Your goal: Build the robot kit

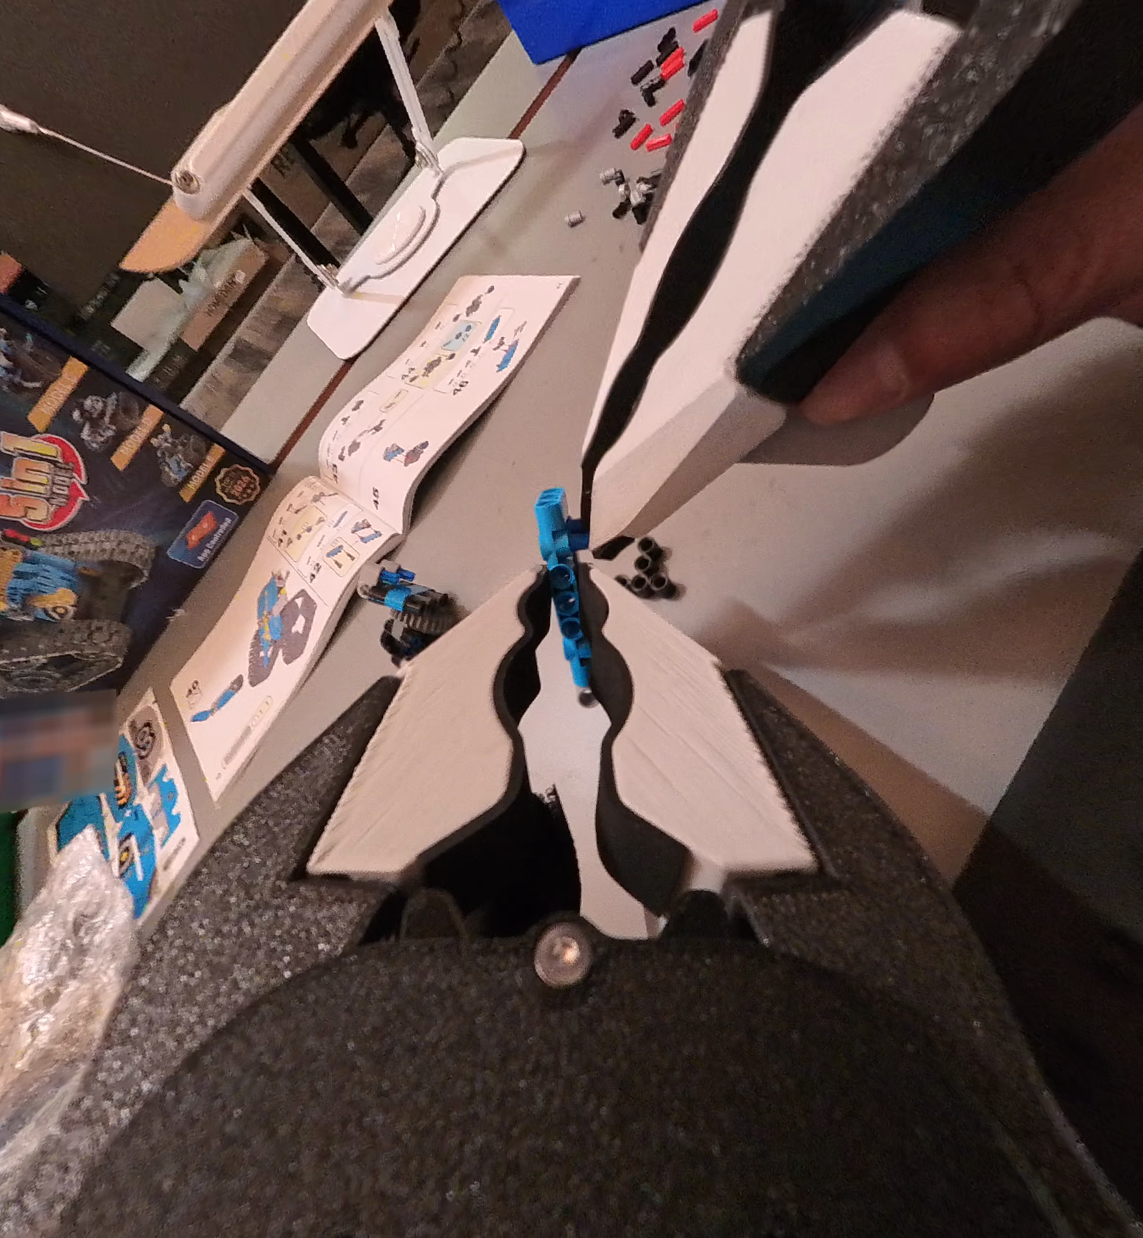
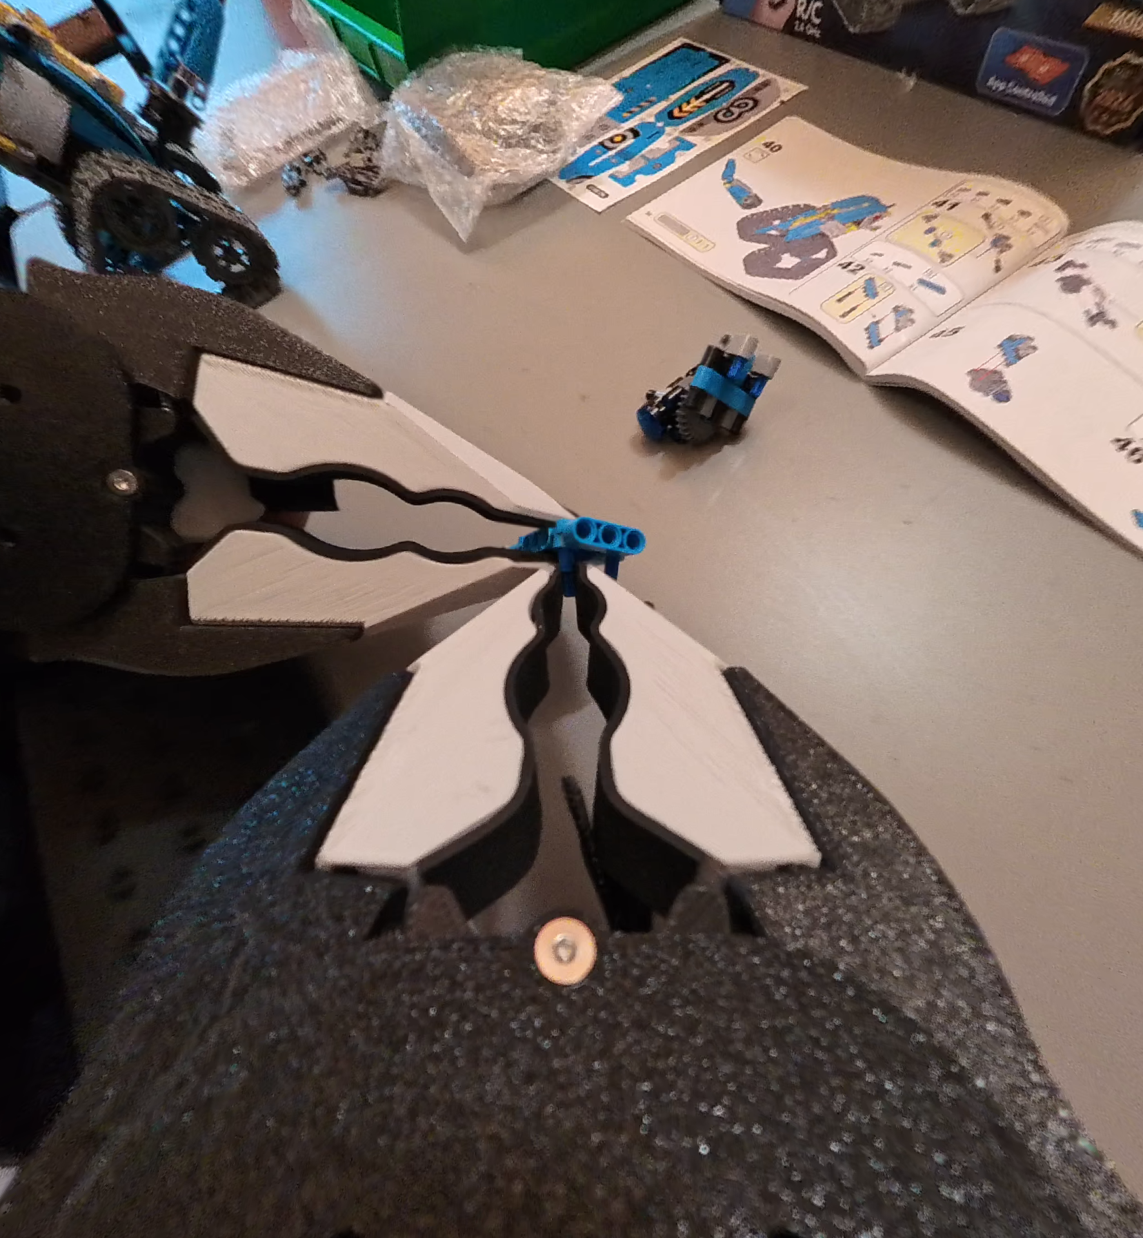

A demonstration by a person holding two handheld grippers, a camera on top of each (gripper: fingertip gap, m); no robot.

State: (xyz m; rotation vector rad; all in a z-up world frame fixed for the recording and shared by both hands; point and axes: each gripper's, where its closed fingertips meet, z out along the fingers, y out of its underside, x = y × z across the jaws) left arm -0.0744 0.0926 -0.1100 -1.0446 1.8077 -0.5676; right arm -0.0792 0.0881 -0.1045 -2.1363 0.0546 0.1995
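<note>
Left wrist view: the left gripper's fingers pinch a blue beam above the grey surface, while the right gripper's fingers pinch a blue pin at the beam's far end. Around them lie black connectors, a small blue-black assembly, an open booklet and a sticker sheet.

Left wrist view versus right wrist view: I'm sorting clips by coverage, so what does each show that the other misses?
Only the left wrist view: a white desk lamp, scattered red and black pins, black bushes.

Only the right: a tracked model, plastic bags.

Both: left gripper and right gripper, each shut on the blue beam, plus the manual, sticker sheet, small gear assembly and box.
</note>
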